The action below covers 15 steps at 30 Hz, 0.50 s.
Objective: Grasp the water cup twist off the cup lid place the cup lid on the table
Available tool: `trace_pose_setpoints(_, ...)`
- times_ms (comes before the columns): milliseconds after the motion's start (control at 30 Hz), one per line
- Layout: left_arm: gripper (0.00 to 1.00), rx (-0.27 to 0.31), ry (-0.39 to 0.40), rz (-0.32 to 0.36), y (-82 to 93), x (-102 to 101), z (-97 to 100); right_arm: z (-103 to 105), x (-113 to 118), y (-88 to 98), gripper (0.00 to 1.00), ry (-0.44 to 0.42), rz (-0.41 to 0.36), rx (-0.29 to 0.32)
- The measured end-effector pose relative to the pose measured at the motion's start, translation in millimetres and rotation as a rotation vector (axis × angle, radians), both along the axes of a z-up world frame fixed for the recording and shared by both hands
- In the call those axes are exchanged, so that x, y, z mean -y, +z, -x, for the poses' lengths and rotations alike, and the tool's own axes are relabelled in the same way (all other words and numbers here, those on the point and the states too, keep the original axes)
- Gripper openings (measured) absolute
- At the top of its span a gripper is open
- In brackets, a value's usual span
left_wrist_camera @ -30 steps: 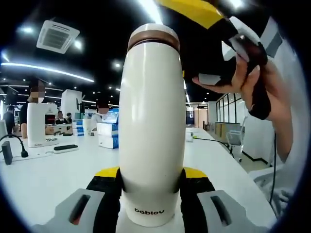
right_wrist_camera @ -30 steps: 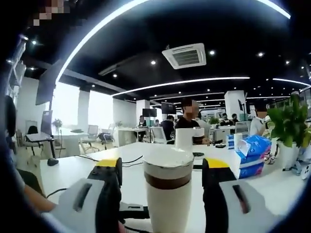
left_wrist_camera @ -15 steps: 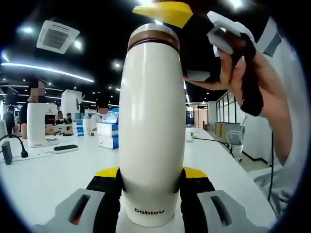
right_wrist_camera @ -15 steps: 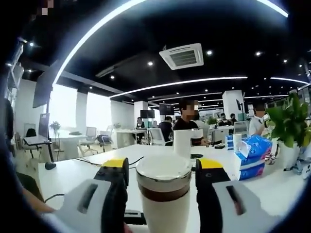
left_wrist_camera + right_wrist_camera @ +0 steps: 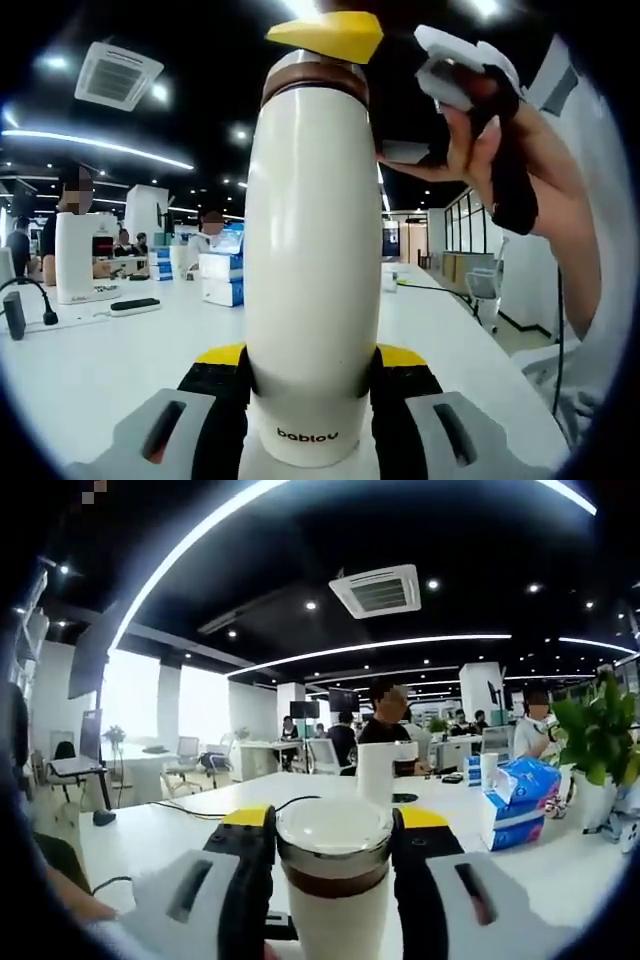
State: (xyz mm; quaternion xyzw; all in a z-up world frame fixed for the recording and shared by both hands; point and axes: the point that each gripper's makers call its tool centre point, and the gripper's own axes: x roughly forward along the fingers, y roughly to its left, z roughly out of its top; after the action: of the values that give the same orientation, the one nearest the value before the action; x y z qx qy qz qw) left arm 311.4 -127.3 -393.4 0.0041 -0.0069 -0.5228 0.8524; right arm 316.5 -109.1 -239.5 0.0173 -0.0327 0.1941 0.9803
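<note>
A tall white water cup (image 5: 312, 250) marked "bablou" stands upright between my left gripper's (image 5: 312, 368) black-padded jaws, which are shut on its lower body. Its lid (image 5: 315, 75) has a brown band and a pale top. My right gripper (image 5: 325, 30), held by a person's hand (image 5: 510, 150), comes down on the lid from above. In the right gripper view, the lid (image 5: 333, 830) sits between my right gripper's (image 5: 333, 825) yellow-tipped jaws. Both jaws press against its sides.
The white table (image 5: 90, 360) carries a white cylindrical appliance (image 5: 80, 255), blue-and-white boxes (image 5: 225, 275) and a dark flat device (image 5: 135, 305). The right gripper view has a white cylinder (image 5: 378, 770), a blue tissue pack (image 5: 515, 800), a plant (image 5: 595, 730) and people seated behind.
My right gripper has lowered over the lid and its jaws have narrowed from a wide gap to touching the lid's sides. The cup and my left gripper have stayed still.
</note>
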Motion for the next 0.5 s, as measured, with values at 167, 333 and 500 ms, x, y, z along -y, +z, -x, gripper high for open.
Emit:
trace_pose_setpoints(167, 0.48, 0.004, -0.001, -0.001, 0.0, 1.0, 1.5, -0.1, -0.6, -0.7, 0.47, 0.029, 0.010, -0.009)
trace_pose_setpoints(333, 0.48, 0.001, 0.000, 0.000, -0.4, -0.3, 0.1, 0.1, -4.8, -1.3, 0.47, 0.130, 0.019, -0.016)
trace_pose_setpoints(500, 0.48, 0.000, 0.000, 0.001, -0.2, -0.3, 0.5, -0.2, -7.6, -2.7, 0.47, 0.218, 0.029, -0.043)
